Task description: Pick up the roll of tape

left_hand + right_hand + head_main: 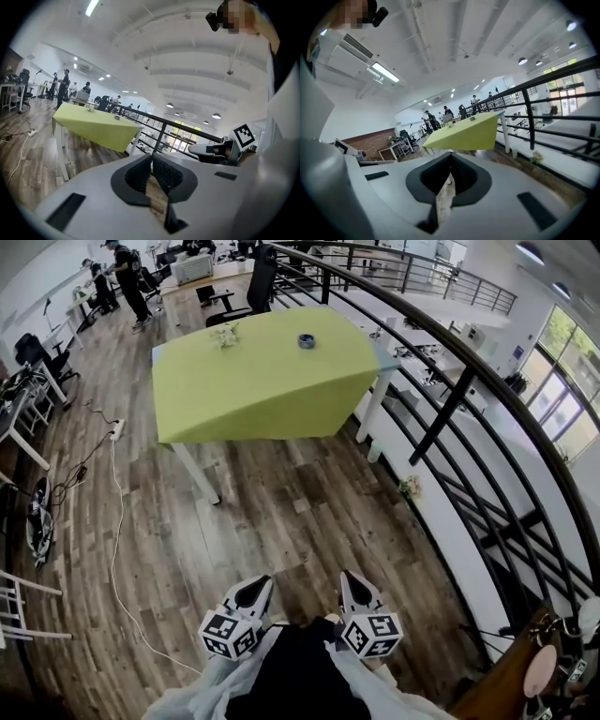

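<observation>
**Tape sits far across the green table, both grippers shut and well short of it**

The roll of tape lies flat on the green tablecloth, towards the far edge of the table and right of its middle. A little to its left on the same cloth sits a small pale decoration, too small to make out. Nothing touches the roll.

Both grippers are well apart from it, held close in front of the person's body. A wide stretch of wooden floor and the near edge of the table lie between them and the tape. The left gripper has its jaws brought together, tips meeting, with nothing between them. The right gripper is the same, closed tip to tip and empty. They sit side by side, pointing roughly towards the table. From each gripper's own view the roll is only a small dark speck on the cloth, beyond the jaw tips.

A black railing curves along the right of the table. A white cable trails over the floor on the left, and people stand at desks far beyond.
</observation>
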`<action>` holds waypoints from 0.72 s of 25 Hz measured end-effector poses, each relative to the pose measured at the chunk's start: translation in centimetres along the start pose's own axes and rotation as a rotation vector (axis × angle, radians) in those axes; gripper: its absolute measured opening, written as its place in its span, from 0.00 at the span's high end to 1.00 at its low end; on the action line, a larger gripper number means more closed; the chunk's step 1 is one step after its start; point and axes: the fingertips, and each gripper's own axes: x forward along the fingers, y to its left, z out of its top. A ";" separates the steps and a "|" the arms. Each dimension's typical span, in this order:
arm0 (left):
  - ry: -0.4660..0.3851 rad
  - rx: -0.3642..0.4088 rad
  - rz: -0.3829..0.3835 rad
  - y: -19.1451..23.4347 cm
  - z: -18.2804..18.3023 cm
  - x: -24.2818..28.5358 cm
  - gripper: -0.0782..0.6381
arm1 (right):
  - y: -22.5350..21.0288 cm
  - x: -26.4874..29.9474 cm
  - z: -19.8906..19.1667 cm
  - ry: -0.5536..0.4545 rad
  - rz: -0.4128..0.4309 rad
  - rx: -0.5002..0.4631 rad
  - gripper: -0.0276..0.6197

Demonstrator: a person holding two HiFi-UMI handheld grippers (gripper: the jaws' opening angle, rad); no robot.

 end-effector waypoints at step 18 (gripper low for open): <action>-0.004 0.002 0.026 5.2 0.7 -1.0 0.85 | 3.1 4.1 -0.7 0.003 0.006 0.020 0.95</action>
